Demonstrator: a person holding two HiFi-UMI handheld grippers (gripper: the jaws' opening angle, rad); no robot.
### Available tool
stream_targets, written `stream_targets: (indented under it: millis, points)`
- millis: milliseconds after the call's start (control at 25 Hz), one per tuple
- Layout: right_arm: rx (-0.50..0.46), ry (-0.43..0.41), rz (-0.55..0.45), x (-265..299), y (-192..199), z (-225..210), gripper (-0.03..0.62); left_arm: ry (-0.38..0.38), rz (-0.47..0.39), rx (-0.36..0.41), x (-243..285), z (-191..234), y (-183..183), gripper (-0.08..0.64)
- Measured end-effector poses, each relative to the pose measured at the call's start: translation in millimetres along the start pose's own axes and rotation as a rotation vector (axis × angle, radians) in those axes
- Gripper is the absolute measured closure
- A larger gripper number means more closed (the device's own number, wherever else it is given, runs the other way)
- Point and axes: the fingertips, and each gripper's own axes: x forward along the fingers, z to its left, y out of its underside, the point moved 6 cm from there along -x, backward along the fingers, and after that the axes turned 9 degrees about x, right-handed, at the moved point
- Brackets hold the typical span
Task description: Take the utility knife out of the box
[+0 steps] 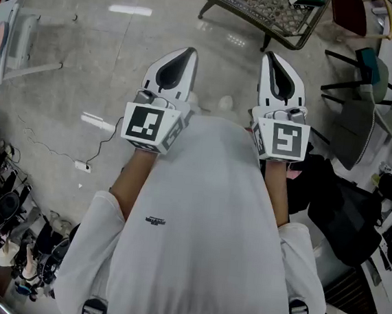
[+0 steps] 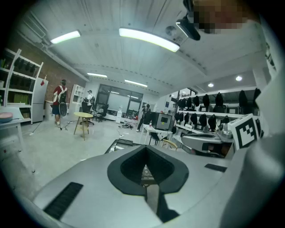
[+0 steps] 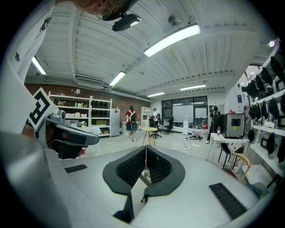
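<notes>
Task not yet begun. The person holds the left gripper and right gripper side by side at the chest. Both pairs of jaws are pressed together with nothing between them. No box or utility knife shows in any view, so the knife's heading and long axis cannot be told. Ahead are the floor and a wire-mesh table. Likely next: find the box, approach, part one gripper's jaws.

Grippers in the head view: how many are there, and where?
2. The left gripper is held out at the left of the person's white shirt, the right gripper at the right, both over the floor, jaws shut on nothing.
</notes>
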Motion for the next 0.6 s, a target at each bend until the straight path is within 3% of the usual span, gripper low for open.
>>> stream_targets:
  millis: [200,360,600]
  points:
    - [0.022,0.006,0.002,-32,1,-22,0.594,-0.030,0.023,0.006,-4,-39,-1,0.558]
    - [0.021,-0.003,-0.057,-59,-4,-38,0.594,-0.028,0.046,0.006,-6,-68,5,0.558]
    - [0.043,-0.028,-0.048,-81,10,-62,0.594,-0.059,-0.012,0.005,-5,-96,7,0.558]
